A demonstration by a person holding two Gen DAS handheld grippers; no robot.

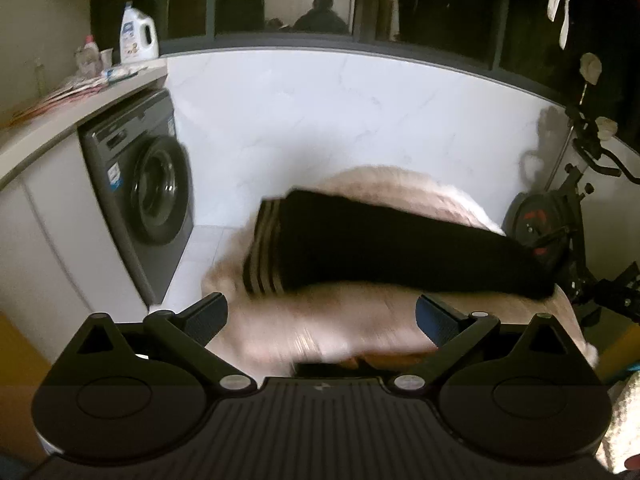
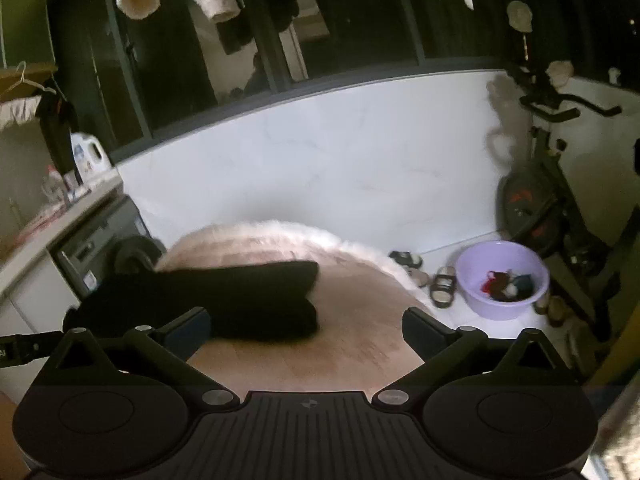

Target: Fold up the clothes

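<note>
Garment [image 1: 392, 248] black, soft, light, lies folded at 12 o'clock; best pinched along doubled edge; left gripper [image 1: 320, 314] and right gripper [image 2: 306, 326] spread, empty.

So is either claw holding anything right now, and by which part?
Nothing is held. Left claw and right claw are both open and empty; the folded black garment lies free on the fluffy surface.

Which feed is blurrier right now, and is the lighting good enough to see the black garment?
Left wrist view: motion blur smears the pink cover; the black garment shows stripes. Right wrist view: steadier but dim, the garment a near-featureless dark mass. Both bend straight edges.
</note>
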